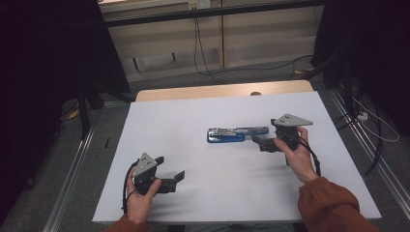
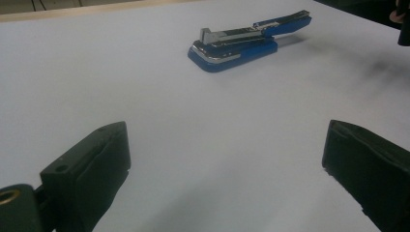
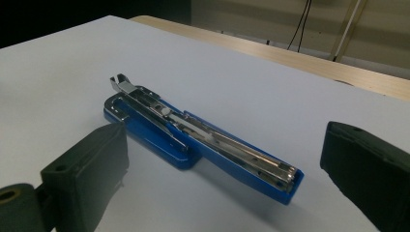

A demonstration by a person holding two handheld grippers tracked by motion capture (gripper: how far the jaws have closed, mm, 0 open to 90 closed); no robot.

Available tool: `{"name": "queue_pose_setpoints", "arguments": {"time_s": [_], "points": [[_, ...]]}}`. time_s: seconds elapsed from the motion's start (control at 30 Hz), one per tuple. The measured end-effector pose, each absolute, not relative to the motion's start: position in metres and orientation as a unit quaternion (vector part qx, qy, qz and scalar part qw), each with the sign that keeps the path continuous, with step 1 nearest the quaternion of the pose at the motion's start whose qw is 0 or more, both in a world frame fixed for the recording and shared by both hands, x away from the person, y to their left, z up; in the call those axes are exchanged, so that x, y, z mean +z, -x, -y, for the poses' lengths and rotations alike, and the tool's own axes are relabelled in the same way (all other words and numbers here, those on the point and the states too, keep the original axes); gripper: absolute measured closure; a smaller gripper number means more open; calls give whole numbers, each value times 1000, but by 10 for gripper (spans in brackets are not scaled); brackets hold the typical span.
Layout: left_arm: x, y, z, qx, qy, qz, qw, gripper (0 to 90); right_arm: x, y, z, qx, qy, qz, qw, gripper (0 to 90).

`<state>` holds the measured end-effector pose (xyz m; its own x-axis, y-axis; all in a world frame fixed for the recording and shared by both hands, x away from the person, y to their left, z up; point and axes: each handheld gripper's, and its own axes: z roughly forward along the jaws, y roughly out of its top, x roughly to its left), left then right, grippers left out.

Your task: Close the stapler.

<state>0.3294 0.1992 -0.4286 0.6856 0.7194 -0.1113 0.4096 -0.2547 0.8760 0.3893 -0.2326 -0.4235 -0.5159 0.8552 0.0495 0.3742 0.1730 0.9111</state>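
Note:
A blue stapler (image 1: 236,134) lies swung open and flat on the white table top (image 1: 203,183), near its middle. Its chrome magazine faces up (image 3: 193,128). My right gripper (image 1: 257,141) stands open just right of the stapler, its jaws pointing at the stapler's near end with nothing between them. Seen from the right gripper, the stapler's free blue arm (image 3: 270,176) reaches in between the jaws. My left gripper (image 1: 176,176) is open near the table's front left, well apart from the stapler (image 2: 241,41), which lies far ahead of it.
The table's wooden far edge (image 1: 222,90) shows beyond the white sheet. Cables (image 1: 200,48) trail on the floor behind, and metal rails (image 1: 72,164) run along both sides of the table.

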Motion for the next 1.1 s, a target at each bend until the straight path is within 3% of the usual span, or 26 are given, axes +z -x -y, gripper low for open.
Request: {"name": "queue_pose_setpoints", "arguments": {"time_s": [0.27,0.57,0.8,1.0,1.1], "points": [[-426,-330,-203,155,-774,-366,493,51,-423,-375,247,474,-428,-715,286,21],[-426,-330,-201,160,-762,-362,512,53,-433,-364,261,483,-449,-702,269,30],[-427,-337,-202,145,-748,-395,514,61,-436,-358,266,478,-456,-698,275,136],[-426,-338,-198,143,-751,-391,512,60,-438,-356,271,465,-467,-698,280,169],[-424,-338,-195,134,-753,-391,512,63,-438,-356,271,467,-465,-700,276,241]]}}
